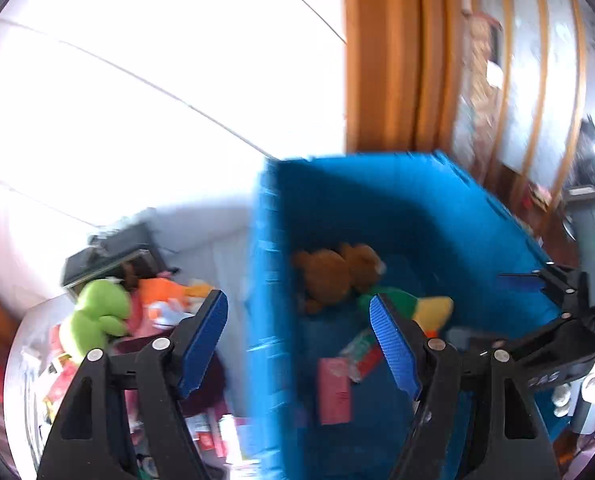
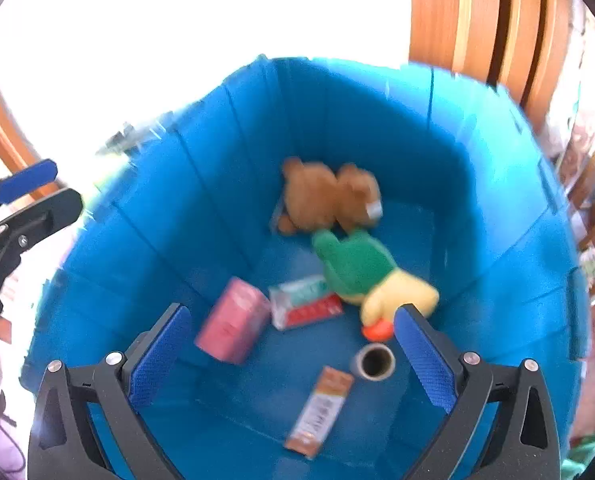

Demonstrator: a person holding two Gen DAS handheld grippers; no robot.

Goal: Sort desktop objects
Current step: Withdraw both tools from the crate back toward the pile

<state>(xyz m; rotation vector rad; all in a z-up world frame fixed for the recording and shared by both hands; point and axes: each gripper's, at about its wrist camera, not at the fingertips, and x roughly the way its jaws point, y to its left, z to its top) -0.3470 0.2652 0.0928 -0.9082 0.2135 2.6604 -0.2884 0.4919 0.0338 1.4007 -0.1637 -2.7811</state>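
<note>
A blue bin (image 2: pixel 497 200) holds a brown teddy bear (image 2: pixel 329 196), a green and yellow duck plush (image 2: pixel 361 272), a pink box (image 2: pixel 235 320), a red and white packet (image 2: pixel 305 306), an orange wrapper (image 2: pixel 319 412) and a small tape roll (image 2: pixel 373 362). My right gripper (image 2: pixel 293 344) is open and empty above the bin. My left gripper (image 1: pixel 297 340) is open and empty over the bin's left wall (image 1: pixel 269 280). A green frog plush (image 1: pixel 97 312) and an orange plush (image 1: pixel 165 292) lie in a pile left of the bin.
The pile on the white table (image 1: pixel 201 256) also holds packets and boxes (image 1: pixel 213 432). A dark box (image 1: pixel 109 252) stands behind it. A wooden door frame (image 1: pixel 389 60) rises behind the bin. The right gripper shows at the right in the left wrist view (image 1: pixel 553 312).
</note>
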